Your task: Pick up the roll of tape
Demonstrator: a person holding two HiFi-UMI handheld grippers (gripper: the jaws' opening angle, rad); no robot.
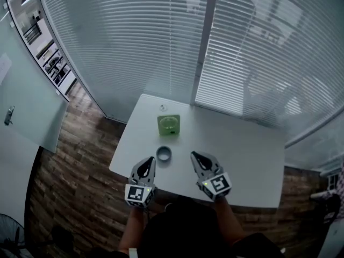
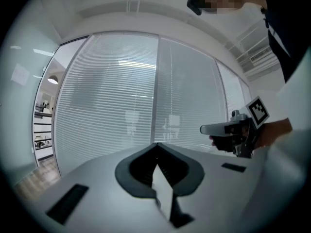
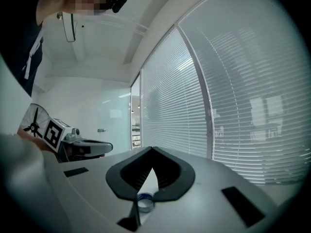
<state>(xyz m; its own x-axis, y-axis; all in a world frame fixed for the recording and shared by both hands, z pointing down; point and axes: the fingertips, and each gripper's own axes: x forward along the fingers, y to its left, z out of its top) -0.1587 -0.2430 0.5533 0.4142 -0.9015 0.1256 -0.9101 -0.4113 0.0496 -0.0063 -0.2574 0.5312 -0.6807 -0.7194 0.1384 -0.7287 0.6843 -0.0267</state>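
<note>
Resting flat on the white surface [image 1: 242, 160], the roll of tape [image 1: 164, 154] lies near the edge closest to the person. It is a small grey ring with its hole facing up. A green object [image 1: 168, 125] stands just beyond it on the same surface, apart from it.

Left tool [image 1: 149, 161]: held over the near edge of the surface, just beside the roll on its left, pointing away from the person. The left gripper view shows its two jaws closed tip to tip with nothing between them.

Right tool [image 1: 194, 156]: held near the roll on its right, roughly level with the left tool. The right gripper view shows its jaws likewise brought together at the tips and holding nothing. In that view the roll [image 3: 145, 201] appears low in the frame, below the joined tips, lying on the surface and not in contact with the jaws.

Neither tool touches the roll, which lies between the two of them. Closed blinds [image 1: 134, 47] run behind the far side of the surface, and a wooden floor [image 1: 80, 160] lies to the left.
</note>
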